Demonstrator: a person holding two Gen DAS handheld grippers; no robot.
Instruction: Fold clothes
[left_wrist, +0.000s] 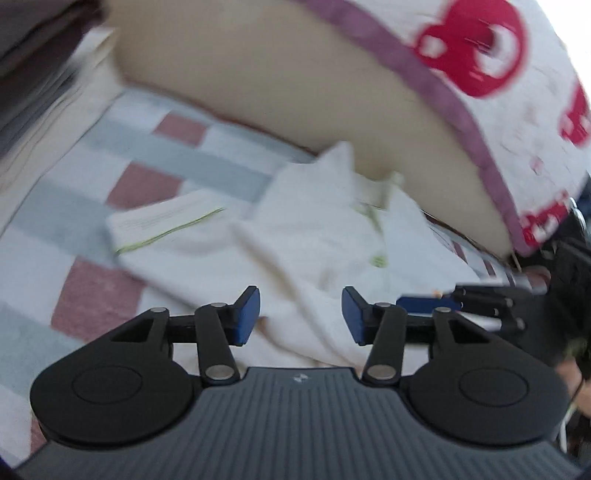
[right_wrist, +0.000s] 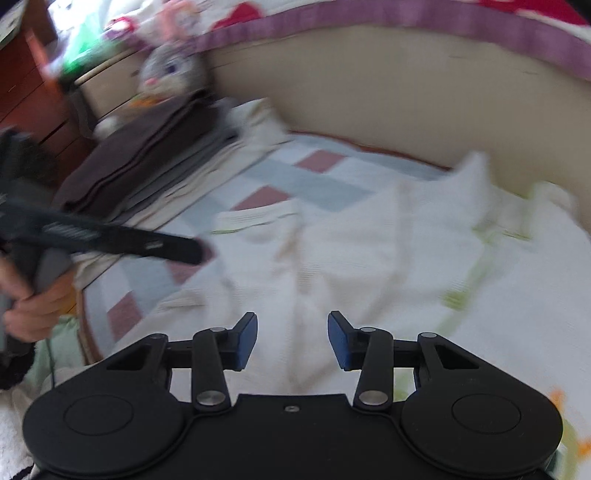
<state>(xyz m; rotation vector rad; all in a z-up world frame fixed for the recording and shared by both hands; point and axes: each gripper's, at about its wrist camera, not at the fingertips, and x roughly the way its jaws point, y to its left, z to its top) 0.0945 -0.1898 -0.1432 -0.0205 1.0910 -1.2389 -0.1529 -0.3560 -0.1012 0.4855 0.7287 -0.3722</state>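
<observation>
— Both grippers, left gripper (left_wrist: 301, 315) and right gripper (right_wrist: 292, 341), hung partly open at bottom centre, gripping nothing.
— And the white garment (right_wrist: 369, 240)?
— Mid-frame on the checked blanket (right_wrist: 317, 184); looked soft, light. I'd pinch its green-trimmed edge. Folded stack (right_wrist: 140, 166) sat upper left, beige wall (right_wrist: 406, 96) behind.

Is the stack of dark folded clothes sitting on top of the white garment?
No, the dark folded stack sits on the checked blanket, off to the left of the white garment.
</observation>
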